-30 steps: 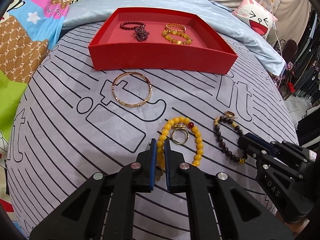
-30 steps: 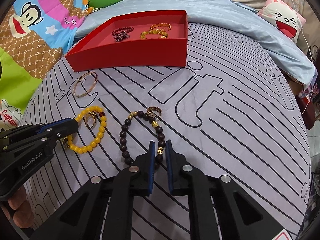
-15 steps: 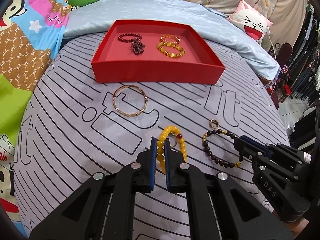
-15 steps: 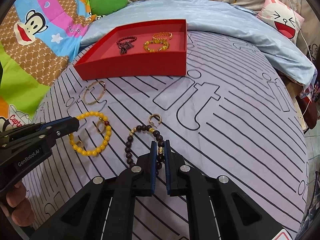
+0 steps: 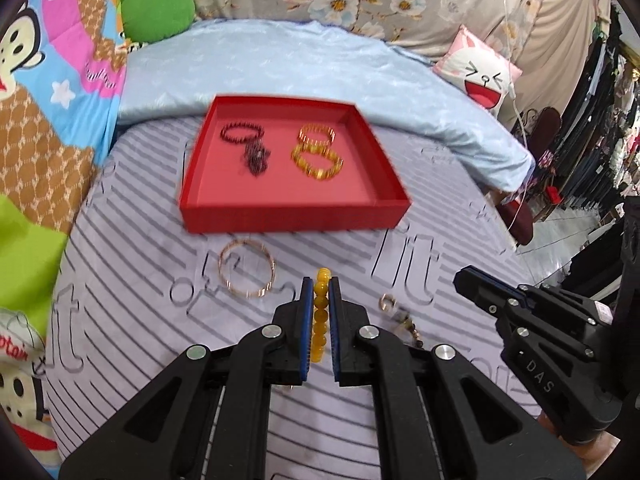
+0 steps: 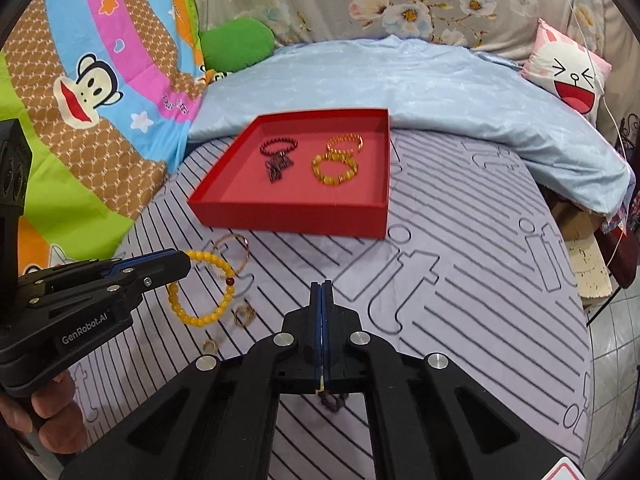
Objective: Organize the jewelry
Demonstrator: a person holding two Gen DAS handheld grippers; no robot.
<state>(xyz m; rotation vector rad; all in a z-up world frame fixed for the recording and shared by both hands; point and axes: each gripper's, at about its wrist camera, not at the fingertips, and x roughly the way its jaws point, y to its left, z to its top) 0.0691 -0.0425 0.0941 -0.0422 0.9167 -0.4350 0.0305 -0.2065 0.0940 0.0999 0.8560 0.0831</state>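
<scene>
I have the left gripper (image 5: pixel 320 292) with its fingers (image 5: pixel 306 320) pinched on the yellow bead bracelet (image 5: pixel 320 316). The beads run in a line between the blue pads. From the right wrist camera the same bracelet (image 6: pixel 202 288) hangs as a loop from the left gripper's (image 6: pixel 186 266) tip, clear of the bedspread as far as I can judge. It carries one dark red bead on its right side.

Right gripper (image 6: pixel 322 286): fingers pressed together, with almost no gap showing. A clump of dark beads (image 6: pixel 332 400) shows just under the base of the fingers. I think this is the dark bead bracelet held in the grip, though most of it is hidden. In the left wrist view a short run of dark beads (image 5: pixel 408 326) trails down toward the lower edge of the right gripper (image 5: pixel 460 276).

The red tray (image 6: pixel 288 216) sits on the striped bedspread (image 6: pixel 460 260), beyond both grippers. Inside it lie a dark red bracelet (image 6: pixel 279 147) with a dark chain bunched below it, and two gold bracelets (image 6: pixel 336 168) to their right.

On the bedspread, between tray and grippers, lies a thin rose-gold bangle (image 5: pixel 247 270). Two small gold rings (image 6: pixel 245 314) lie below the hanging yellow loop.
</scene>
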